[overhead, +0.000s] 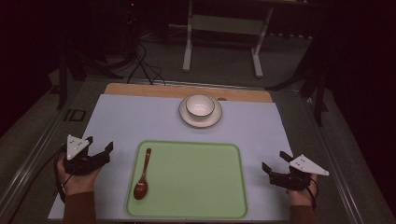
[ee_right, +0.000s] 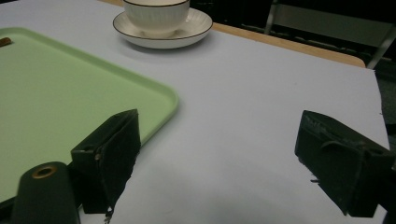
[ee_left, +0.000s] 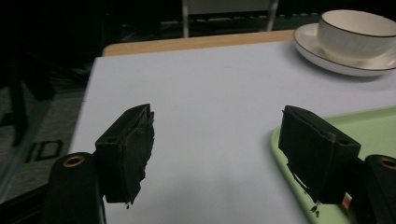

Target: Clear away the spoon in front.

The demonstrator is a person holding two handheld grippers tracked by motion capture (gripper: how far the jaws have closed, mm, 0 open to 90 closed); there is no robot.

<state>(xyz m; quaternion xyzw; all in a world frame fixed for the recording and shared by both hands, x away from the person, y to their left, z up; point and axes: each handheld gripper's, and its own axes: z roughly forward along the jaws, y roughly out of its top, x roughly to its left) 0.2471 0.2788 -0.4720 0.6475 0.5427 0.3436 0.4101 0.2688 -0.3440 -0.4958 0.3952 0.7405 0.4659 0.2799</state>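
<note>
2 grippers, left and right, are held wide and empty flanking the tray, seemingly readied for the spoon.

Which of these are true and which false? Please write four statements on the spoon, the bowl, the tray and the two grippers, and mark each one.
1. The spoon lies on the green tray, near its left side. True.
2. The bowl stands on the tray. False: it sits on a saucer beyond the tray.
3. The left gripper holds the spoon. False: its jaws are open and hold nothing, left of the tray.
4. The right gripper is open, right of the tray. True.
</note>
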